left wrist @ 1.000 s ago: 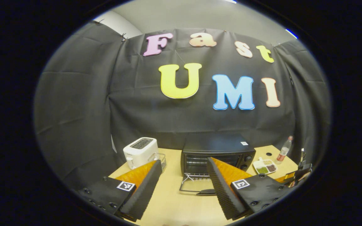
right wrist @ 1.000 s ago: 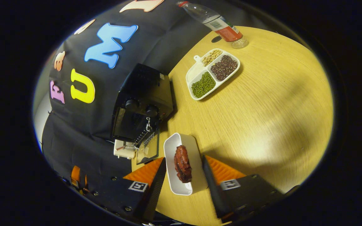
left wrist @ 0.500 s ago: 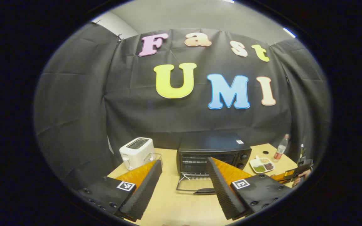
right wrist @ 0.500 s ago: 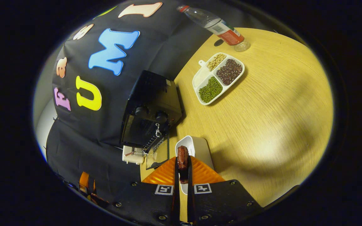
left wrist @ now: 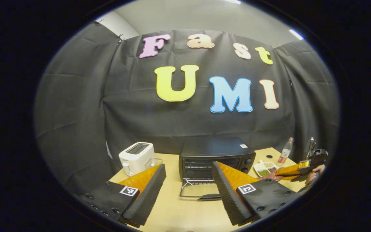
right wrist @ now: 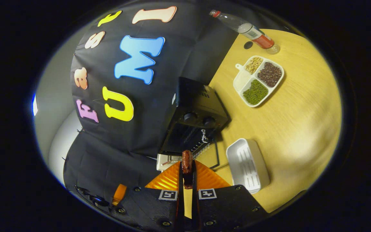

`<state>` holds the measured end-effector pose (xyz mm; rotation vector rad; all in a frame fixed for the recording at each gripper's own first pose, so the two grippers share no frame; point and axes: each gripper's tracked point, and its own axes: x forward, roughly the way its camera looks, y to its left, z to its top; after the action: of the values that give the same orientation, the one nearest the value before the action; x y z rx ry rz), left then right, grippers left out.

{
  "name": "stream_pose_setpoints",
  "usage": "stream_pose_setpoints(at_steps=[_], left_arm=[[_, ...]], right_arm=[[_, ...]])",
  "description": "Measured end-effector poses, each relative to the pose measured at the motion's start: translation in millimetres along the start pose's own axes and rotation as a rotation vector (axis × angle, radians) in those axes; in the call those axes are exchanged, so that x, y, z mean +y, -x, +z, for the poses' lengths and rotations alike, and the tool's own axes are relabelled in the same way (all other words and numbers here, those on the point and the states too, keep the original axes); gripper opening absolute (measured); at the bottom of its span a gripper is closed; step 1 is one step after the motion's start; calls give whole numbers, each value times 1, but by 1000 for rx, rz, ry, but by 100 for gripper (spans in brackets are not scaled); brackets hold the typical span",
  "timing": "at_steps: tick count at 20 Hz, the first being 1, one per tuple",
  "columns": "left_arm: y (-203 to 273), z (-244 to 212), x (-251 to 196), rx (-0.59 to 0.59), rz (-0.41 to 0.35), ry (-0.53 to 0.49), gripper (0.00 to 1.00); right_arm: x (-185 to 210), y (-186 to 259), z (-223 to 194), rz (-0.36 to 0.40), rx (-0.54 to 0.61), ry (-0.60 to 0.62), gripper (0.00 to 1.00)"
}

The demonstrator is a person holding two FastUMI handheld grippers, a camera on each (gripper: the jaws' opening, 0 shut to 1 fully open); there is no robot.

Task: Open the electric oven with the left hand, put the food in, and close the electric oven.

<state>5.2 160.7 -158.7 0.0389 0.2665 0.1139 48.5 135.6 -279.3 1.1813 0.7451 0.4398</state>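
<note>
Food (right wrist: 187,167) clamped in the right gripper (right wrist: 187,180), lifted clear of its white tray (right wrist: 247,165).

Its jaws are pressed together on the dark reddish piece at lower centre of the right gripper view, long axis running forward along the fingers. Just beyond the tips, up and slightly right in frame, sits the oven (right wrist: 195,127), door dropped open; the right hand is clearly nearer. In the left gripper view, the left gripper (left wrist: 188,190) hangs with jaws wide apart, holding nothing, the open oven door (left wrist: 198,193) between its fingers farther off.
</note>
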Motion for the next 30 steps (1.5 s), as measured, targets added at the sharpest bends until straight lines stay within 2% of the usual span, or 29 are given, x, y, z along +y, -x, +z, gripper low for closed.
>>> stream_pose_setpoints(at_steps=[3,4,7,8,9,11,12,16,17,19,22,23,24,26,30], left_arm=[[-4,5,9,-11,-7,-16,91],[-5,6,9,-16,-20,-14,96],[-6,19,15,-40,-57,-10,96],[-7,22,17,-50,-68,-9,91],[-5,29,20,-58,-79,-10,91],[-5,42,24,-88,-96,-18,100],[-4,51,28,-116,-99,-29,96],[-7,67,43,-150,-105,-43,96],[-8,69,46,-151,-105,-39,100],[-9,74,55,-152,-95,-36,92],[-10,68,72,-132,-70,-50,100],[-10,64,77,-119,-60,-53,92],[-11,60,82,-106,-51,-52,92],[-14,54,92,-82,-36,-49,100],[-24,47,100,-53,-23,-44,98]], right_arm=[[30,-20,-5,70,-5,-15,9],[35,-29,-6,79,-6,-14,9],[43,-57,-9,76,-19,-3,9],[44,-67,-9,75,-27,-10,9],[44,-76,-11,74,-38,-22,10],[40,-93,-12,61,-58,-49,10],[37,-101,-12,52,-67,-58,10],[21,-138,-15,24,-99,-121,9],[15,-147,-15,13,-110,-133,10],[8,-166,-13,-10,-131,-155,9],[0,-195,-8,-34,-165,-199,9],[-3,-204,-5,-46,-183,-214,10],[-9,-214,-1,-67,-205,-224,9],[-18,-231,7,-99,-256,-249,10],[-27,-255,19,-139,-327,-247,10]])
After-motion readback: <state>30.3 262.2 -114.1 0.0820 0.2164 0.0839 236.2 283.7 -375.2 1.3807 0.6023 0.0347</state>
